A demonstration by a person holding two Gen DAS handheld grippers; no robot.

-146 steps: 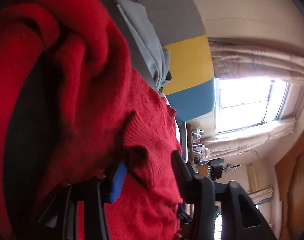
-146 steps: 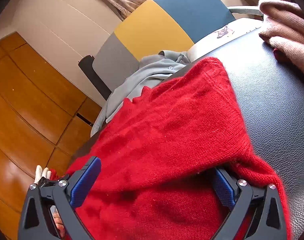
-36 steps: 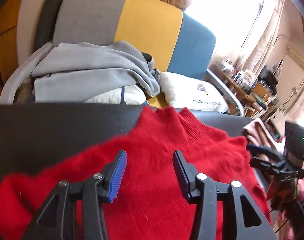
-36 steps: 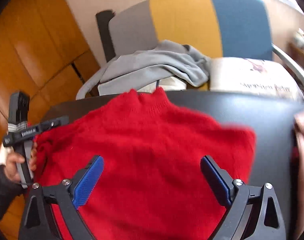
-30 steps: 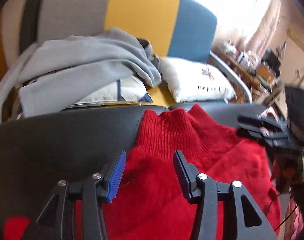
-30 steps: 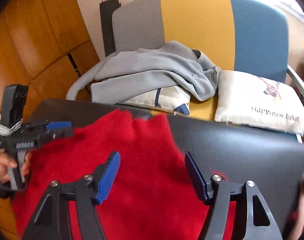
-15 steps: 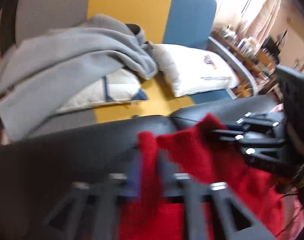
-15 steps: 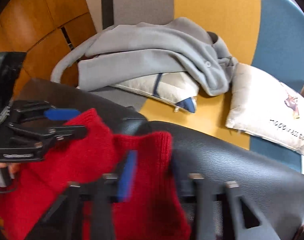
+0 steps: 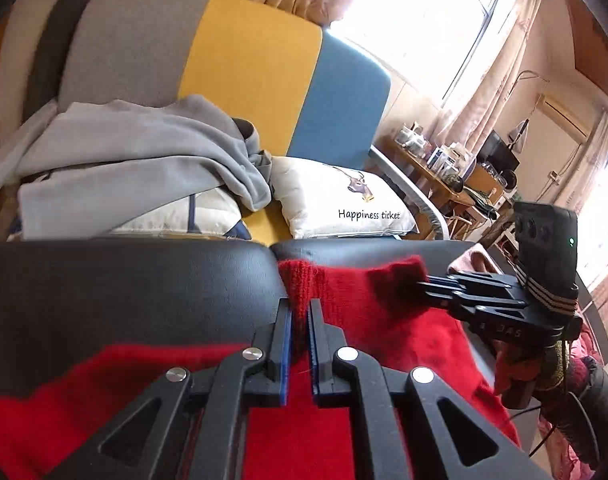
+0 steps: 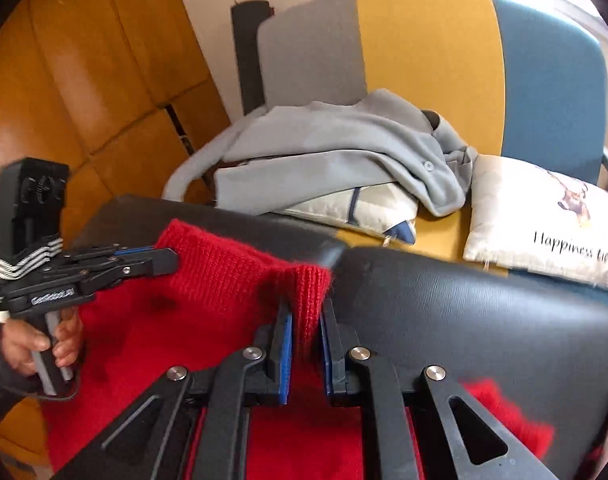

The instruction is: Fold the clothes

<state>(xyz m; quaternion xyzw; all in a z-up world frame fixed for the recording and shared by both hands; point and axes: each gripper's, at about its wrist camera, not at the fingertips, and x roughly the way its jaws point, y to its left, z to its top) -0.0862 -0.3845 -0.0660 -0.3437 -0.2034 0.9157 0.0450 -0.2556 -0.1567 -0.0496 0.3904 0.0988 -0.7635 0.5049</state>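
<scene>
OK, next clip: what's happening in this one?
A person is folding a red sweater on a black padded surface, with a handheld gripper in each hand. The left gripper and the right gripper are each shut on the ribbed collar edge, at its two ends. The rest of the sweater lies spread on the surface. Behind it, a grey garment and a printed pillow sit on a chair.

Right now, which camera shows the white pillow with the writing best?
The left wrist view: the pillow shows whole, its deer picture and "Happiness ticket" readable. The right wrist view cuts the pillow off at the frame edge, its writing incomplete.
</scene>
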